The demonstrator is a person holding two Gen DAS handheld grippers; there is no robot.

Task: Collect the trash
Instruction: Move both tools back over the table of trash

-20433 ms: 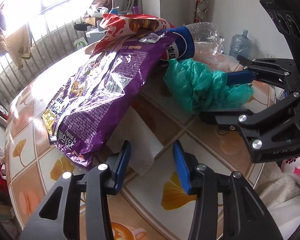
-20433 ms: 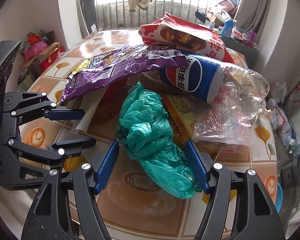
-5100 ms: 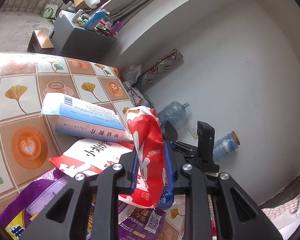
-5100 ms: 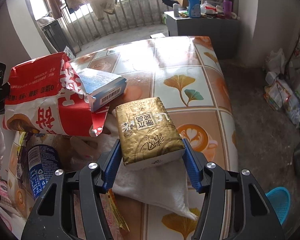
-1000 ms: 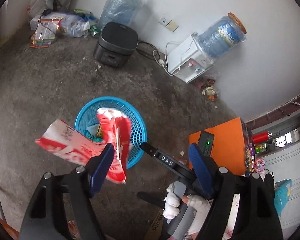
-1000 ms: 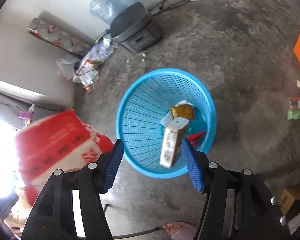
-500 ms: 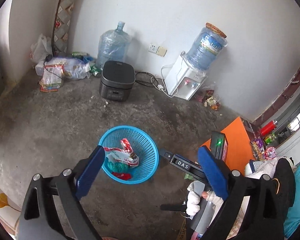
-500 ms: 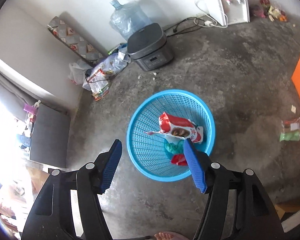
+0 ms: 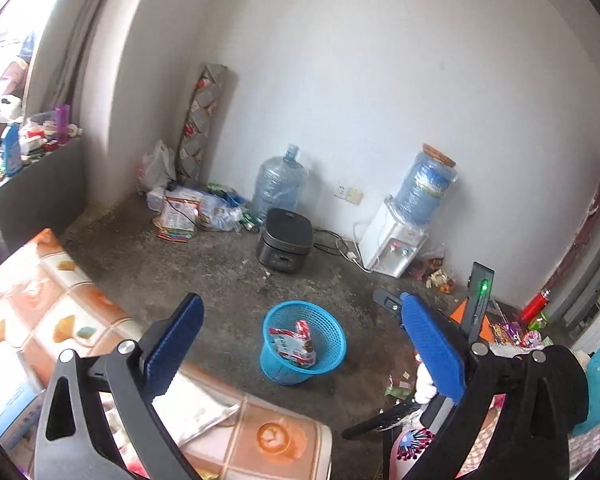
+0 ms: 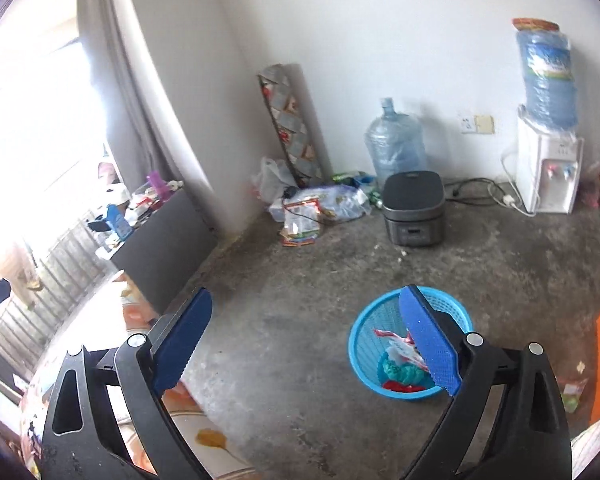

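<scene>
Left gripper (image 9: 300, 344) and right gripper (image 10: 306, 344) spread wide, just opened, empty; red snack bag (image 9: 294, 344) in blue basket (image 9: 332, 354), lower centre.

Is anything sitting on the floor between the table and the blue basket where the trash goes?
Nothing visible. Between the table edge and the blue basket there is only bare floor. The basket's mouth is open, with a red and white bag already inside. The black cooker stands beyond it.

basket (image 10: 364, 364) partly behind a blue pad, trash (image 10: 400, 372) beneath perhaps green plastic
</scene>
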